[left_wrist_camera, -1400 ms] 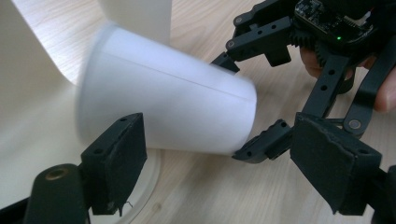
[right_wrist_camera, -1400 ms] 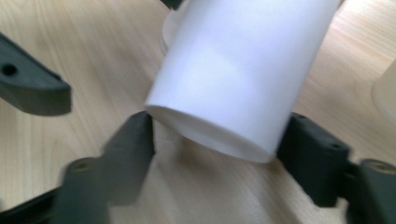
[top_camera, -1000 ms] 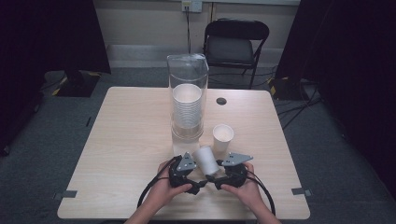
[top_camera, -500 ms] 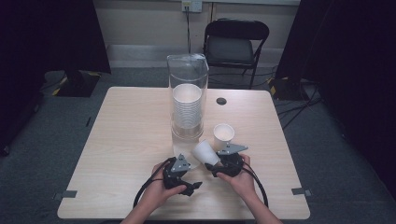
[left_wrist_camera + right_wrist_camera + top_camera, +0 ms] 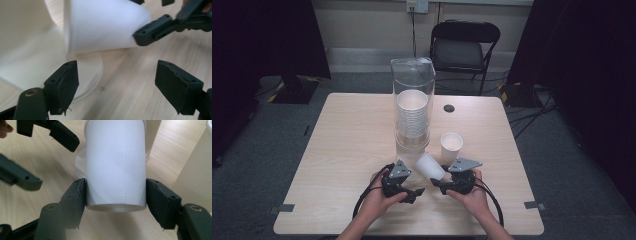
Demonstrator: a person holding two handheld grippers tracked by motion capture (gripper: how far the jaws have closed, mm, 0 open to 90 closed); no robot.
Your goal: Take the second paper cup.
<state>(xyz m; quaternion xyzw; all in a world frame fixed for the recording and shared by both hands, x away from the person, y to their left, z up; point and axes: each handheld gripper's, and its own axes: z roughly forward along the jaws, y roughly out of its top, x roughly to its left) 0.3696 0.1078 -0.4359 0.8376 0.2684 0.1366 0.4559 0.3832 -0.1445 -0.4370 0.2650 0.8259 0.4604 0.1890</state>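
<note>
A person at a pale wooden table point(image 5: 347, 150) holds a white paper cup point(image 5: 430, 166) on its side in the right gripper point(image 5: 443, 188), whose jaws pinch the cup near its base, one pad on each flank, as the right gripper view shows. The cup's mouth tilts toward 11 o'clock, lifted off the tabletop. The left gripper point(image 5: 417, 191), at about 9 o'clock from the right one, has its jaws spread wide with nothing between them; in its own view the cup point(image 5: 102, 25) hangs just beyond its pads. At 12 o'clock stands a clear plastic dispenser point(image 5: 413, 105) stacked with cups, close behind the held one. A second cup point(image 5: 451, 148) stands upright at 1 o'clock. Beyond the table, a black folding chair point(image 5: 464, 47).
</note>
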